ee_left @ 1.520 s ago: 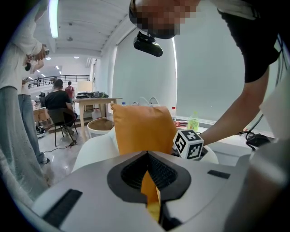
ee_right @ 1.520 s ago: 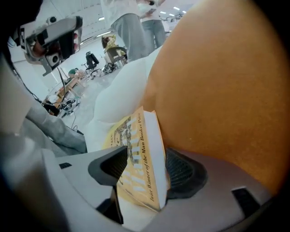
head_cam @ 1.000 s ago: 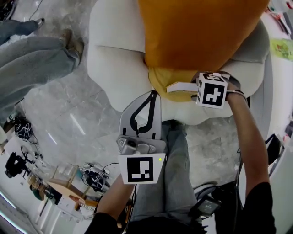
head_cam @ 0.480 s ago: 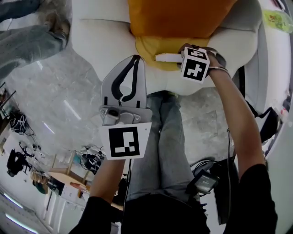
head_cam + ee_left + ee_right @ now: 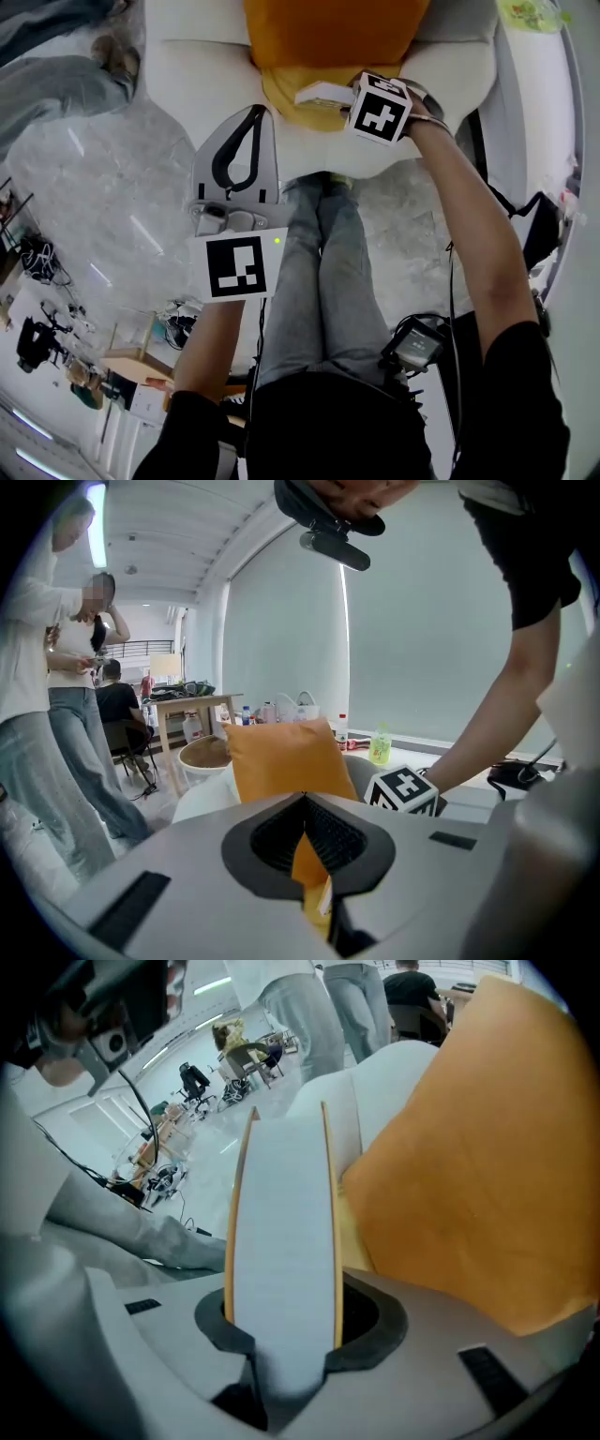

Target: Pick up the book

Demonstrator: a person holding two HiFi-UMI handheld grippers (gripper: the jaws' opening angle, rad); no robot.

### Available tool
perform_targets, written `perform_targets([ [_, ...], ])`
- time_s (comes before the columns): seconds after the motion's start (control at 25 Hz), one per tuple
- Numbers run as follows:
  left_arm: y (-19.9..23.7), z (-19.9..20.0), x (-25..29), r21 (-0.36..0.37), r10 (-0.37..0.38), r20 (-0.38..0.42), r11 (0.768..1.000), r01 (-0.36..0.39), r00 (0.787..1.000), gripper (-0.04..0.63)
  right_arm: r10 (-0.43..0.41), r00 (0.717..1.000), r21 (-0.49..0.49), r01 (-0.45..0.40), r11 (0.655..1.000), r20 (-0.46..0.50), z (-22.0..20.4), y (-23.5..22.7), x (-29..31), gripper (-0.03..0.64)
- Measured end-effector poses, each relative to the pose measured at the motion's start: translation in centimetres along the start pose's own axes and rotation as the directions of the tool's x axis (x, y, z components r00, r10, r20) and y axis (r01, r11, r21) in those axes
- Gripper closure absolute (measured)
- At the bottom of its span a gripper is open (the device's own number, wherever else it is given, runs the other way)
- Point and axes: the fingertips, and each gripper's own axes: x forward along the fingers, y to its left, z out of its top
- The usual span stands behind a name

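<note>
Over seat [image 5: 187,84]: book [image 5: 281,1194] clamped in R tool [image 5: 283,1316].

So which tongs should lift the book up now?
Right. The right tongs have just been closing and now clamp the book by its white page edge. The left tongs are shut on nothing, off to the book's side.

**Layout.** Book [image 5: 323,94] between the jaws of the right gripper [image 5: 342,98], which have just been closing, before the cushion [image 5: 337,28] on the upholstered seat [image 5: 187,75]. Left gripper [image 5: 251,127] to the book's left, at the seat's front edge, beside the person's legs [image 5: 323,262].
</note>
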Motion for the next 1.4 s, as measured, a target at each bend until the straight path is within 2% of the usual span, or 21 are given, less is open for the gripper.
perform_targets([
  [0.2, -0.4, 3.0, -2.2, 0.021, 0.003, 0.030, 1.000, -0.003, 1.000, 0.584, -0.025, 0.999, -0.024, 0.025, 0.999, 0.026, 0.2, 0.5, -5.5, 0.465],
  [0.44, 0.2, 7.8, -6.1, -0.010, 0.036, 0.067, 0.999, -0.035, 0.997, 0.584, -0.076, 0.990, -0.029, 0.080, 0.996, 0.118, 1.6, 2.9, -13.1, 0.465],
  [0.6, 0.4, 11.3, -8.3, 0.018, 0.053, 0.099, 0.998, -0.055, 0.994, 0.584, -0.132, 0.970, 0.024, 0.130, 0.991, 0.203, 2.9, 3.1, -18.8, 0.465],
  [0.8, 1.0, 14.9, -11.3, -0.003, 0.079, 0.128, 0.997, -0.079, 0.989, 0.584, -0.190, 0.929, 0.076, 0.175, 0.982, 0.317, 5.5, 4.1, -26.2, 0.465],
  [0.92, 0.8, 16.7, -13.4, -0.008, 0.081, 0.149, 0.997, -0.080, 0.985, 0.584, -0.224, 0.890, 0.101, 0.200, 0.975, 0.397, 6.9, 5.4, -31.1, 0.465],
  [1.12, 0.4, 18.9, -16.6, 0.026, 0.077, 0.149, 0.996, -0.081, 0.986, 0.585, -0.276, 0.792, 0.156, 0.228, 0.961, 0.544, 8.6, 7.9, -39.5, 0.465],
  [1.28, -0.8, 20.6, -18.8, 0.020, 0.080, 0.155, 0.996, -0.084, 0.985, 0.584, -0.303, 0.708, 0.211, 0.218, 0.953, 0.638, 8.1, 9.8, -45.3, 0.465],
  [1.4, -2.3, 22.0, -20.4, 0.006, 0.074, 0.180, 0.997, -0.077, 0.981, 0.584, -0.321, 0.625, 0.272, 0.177, 0.946, 0.712, 7.2, 11.6, -49.1, 0.465],
])
